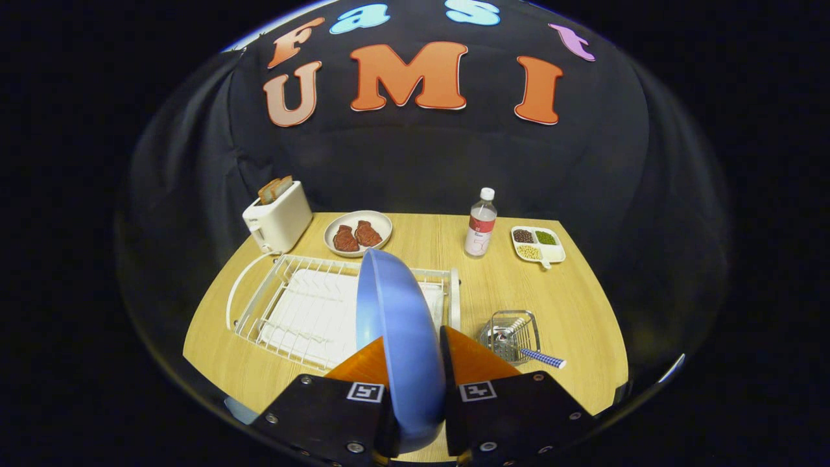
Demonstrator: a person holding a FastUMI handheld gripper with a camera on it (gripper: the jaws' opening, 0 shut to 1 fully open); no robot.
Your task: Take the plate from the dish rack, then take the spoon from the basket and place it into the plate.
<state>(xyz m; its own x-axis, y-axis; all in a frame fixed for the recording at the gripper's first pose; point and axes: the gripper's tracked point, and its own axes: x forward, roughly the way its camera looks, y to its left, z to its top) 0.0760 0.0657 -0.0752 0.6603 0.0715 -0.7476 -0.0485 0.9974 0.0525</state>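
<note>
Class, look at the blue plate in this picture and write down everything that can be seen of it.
The blue plate is round, plain and smooth, with a slight sheen like plastic or glazed ceramic. It stands on edge, seen nearly side-on, between the fingers of the gripper, which press on it from both sides. It is held up in front of the white wire dish rack; whether it touches the rack cannot be told. Its lower edge sits between the gripper's finger mounts.

The gripper [415,350] clamps both fingers on the blue plate [399,324], held on edge above the white dish rack [305,311]. Right of the rack, a wire basket [512,334] holds the spoon [541,357].
</note>
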